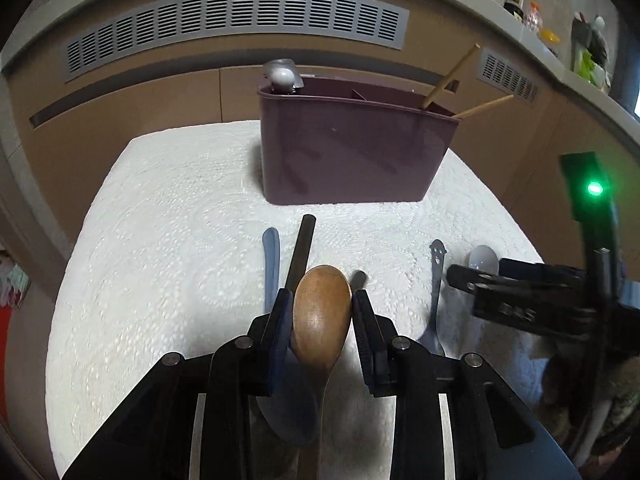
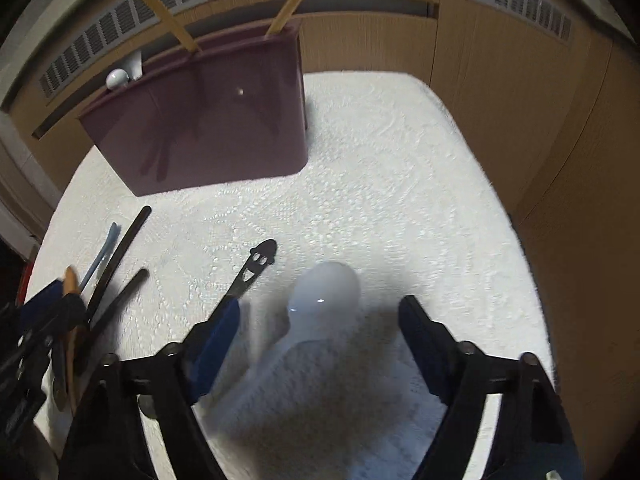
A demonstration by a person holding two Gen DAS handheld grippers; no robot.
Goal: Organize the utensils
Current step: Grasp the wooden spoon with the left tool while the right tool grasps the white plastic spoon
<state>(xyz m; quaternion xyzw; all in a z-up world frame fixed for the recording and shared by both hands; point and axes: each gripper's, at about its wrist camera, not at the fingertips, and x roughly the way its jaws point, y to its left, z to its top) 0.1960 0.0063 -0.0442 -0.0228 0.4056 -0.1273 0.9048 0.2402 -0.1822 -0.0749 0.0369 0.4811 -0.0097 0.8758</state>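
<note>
My left gripper (image 1: 322,300) is shut on a wooden spoon (image 1: 322,308), bowl forward, above the white towel. A purple utensil caddy (image 1: 352,148) stands at the back and holds two chopsticks (image 1: 452,76) and a grey-knobbed utensil (image 1: 282,76). A blue-handled utensil (image 1: 271,264), a black handle (image 1: 302,248), another dark handle (image 1: 359,279) and a smiley-handled metal utensil (image 1: 436,276) lie on the towel. My right gripper (image 2: 320,316) is open, its fingers either side of a white spoon (image 2: 324,296) that lies on the towel. The caddy (image 2: 208,124) also shows in the right wrist view.
The white towel (image 1: 160,240) covers the table. Brown panels with grey vents (image 1: 236,20) rise behind it. A shelf with bottles and clutter (image 1: 580,48) runs along the back right. My right gripper shows in the left wrist view (image 1: 520,296), close to the right.
</note>
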